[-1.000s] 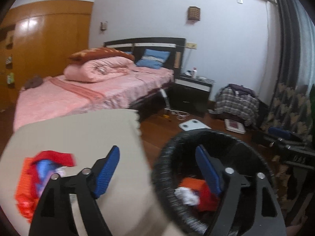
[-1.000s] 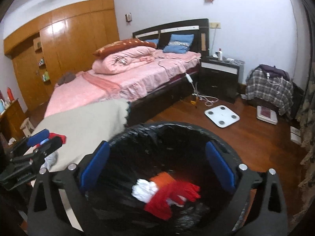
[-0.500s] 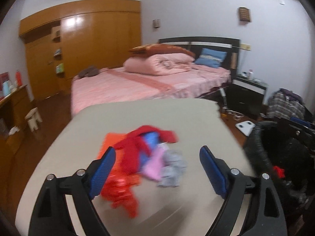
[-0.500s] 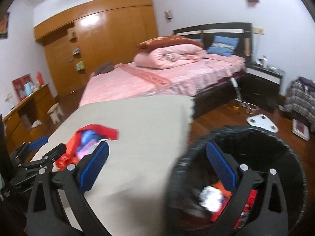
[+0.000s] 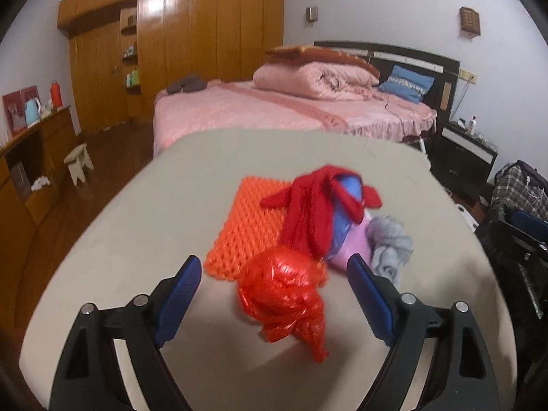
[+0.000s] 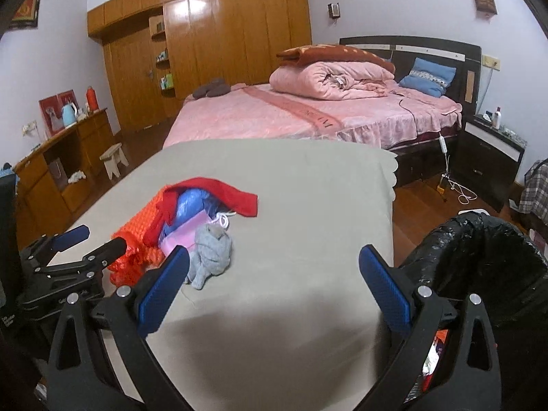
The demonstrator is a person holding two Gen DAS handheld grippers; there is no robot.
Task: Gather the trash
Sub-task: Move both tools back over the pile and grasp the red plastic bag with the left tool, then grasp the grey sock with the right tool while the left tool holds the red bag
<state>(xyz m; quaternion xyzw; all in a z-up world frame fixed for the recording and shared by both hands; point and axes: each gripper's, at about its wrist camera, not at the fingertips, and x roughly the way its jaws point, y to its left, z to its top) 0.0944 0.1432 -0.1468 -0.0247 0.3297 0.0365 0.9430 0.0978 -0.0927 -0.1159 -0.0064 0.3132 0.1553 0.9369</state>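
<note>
Trash sits heaped on a grey-covered table [image 5: 137,239] in the left wrist view: a crumpled red plastic bag [image 5: 284,298] lies nearest, between the wide-open, empty jaws of the left gripper [image 5: 274,294], with an orange knitted mat [image 5: 253,226], red cloth [image 5: 315,212], blue bag [image 5: 346,215], pink bag [image 5: 352,246] and grey rag [image 5: 390,243] just beyond. In the right wrist view, the right gripper [image 6: 274,287] hangs spread wide and empty above bare tabletop, the grey rag [image 6: 212,253] at its left finger and a black-lined bin [image 6: 493,260] at near right.
</note>
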